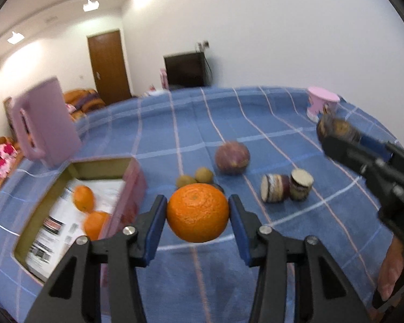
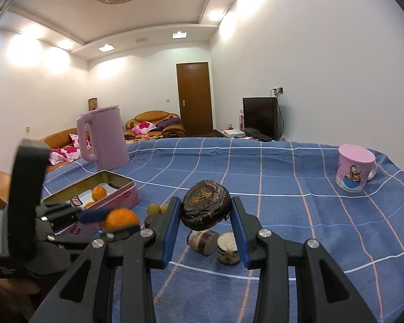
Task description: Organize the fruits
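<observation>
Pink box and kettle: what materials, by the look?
Pink box: looks like thin painted tin, judging by the dull gold inner wall and rolled rim. Kettle: seemingly matte plastic, smooth lilac shell with a moulded handle; a coated metal body can't be ruled out.

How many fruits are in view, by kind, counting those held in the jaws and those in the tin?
Oranges: 3, one held, two in the tin
Dark wrinkled fruit: 2, one held, one on the cloth
Small green-brown fruits: 2
Cut purple pieces: 2
Total: 9
</observation>
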The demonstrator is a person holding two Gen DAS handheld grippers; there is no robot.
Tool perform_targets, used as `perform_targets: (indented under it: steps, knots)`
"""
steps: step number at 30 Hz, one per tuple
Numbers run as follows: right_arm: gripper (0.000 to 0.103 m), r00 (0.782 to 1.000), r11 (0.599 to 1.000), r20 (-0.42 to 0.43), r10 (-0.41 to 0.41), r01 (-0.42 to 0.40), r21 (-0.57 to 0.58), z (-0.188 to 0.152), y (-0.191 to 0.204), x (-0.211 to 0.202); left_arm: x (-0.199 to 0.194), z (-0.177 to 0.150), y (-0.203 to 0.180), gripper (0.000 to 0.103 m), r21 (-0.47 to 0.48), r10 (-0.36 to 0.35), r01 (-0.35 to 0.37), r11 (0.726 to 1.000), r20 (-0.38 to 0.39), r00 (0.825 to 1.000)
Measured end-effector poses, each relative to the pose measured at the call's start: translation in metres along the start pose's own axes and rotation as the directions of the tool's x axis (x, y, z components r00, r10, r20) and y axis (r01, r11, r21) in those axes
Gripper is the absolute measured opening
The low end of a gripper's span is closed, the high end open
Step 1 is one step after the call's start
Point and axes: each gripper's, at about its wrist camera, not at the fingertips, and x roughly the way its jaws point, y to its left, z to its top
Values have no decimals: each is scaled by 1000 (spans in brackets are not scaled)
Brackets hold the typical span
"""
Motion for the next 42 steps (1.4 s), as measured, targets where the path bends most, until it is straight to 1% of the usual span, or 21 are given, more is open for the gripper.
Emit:
perform_targets:
  steps: [3,5,12,21,28,35,42]
  knots:
    - [39,1000,1000,2,11,-11,-18,5,8,3,-13,5,8,49,-6,44,-44,999,61,997]
    - [39,1000,999,3,20,-20,-30,8,15,4,-16,7,17,49,-16,57,-55,998,81,995]
    - [39,998,995,1,69,-68,-72,23,41,16,-22,9,50,49,-77,89,-82,994,95,991]
    - [39,989,982,-20,145,-146,-121,35,81,41,-23,6,90,49,-135,143,-131,982,81,986]
    - [39,979,968,-53,195,-201,-151,37,112,62,-19,-2,124,48,-183,187,-175,967,51,981]
    - [39,965,955,-96,243,-256,-152,34,134,80,-18,-7,145,48,-210,210,-197,958,40,977]
    - [39,948,937,-144,285,-307,-169,27,160,95,-11,-14,165,48,-236,225,-218,947,4,974]
